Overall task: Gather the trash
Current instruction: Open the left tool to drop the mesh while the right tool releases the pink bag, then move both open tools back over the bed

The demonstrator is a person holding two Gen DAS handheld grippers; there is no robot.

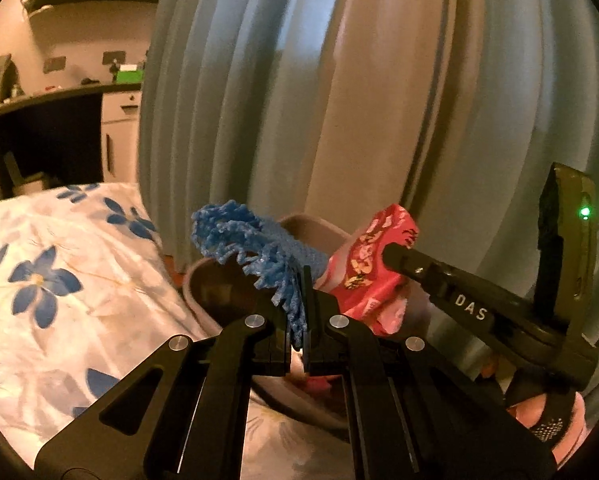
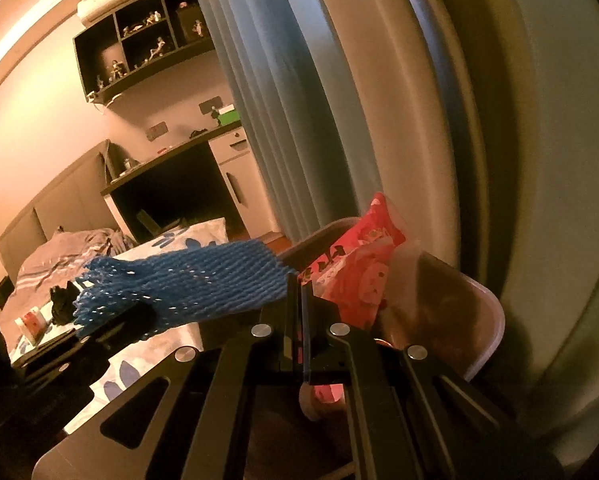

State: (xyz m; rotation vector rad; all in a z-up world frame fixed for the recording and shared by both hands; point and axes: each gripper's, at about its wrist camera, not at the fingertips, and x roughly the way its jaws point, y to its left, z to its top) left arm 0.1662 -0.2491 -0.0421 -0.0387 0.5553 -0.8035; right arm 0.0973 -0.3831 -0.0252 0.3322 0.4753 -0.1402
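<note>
The left black metal tongs (image 1: 299, 280) are squeezed shut on a blue foam net (image 1: 251, 252). The right black tongs (image 2: 301, 292) are squeezed shut on a red shiny wrapper (image 2: 351, 268). Both tongs tip a little downward, close together.

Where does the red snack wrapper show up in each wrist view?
Left wrist: red snack wrapper right of centre, pinched by the right claw.
Right wrist: low centre, just above that claw's tips.
Shared landmark: the blue foam net, left of the wrapper in both.
</note>
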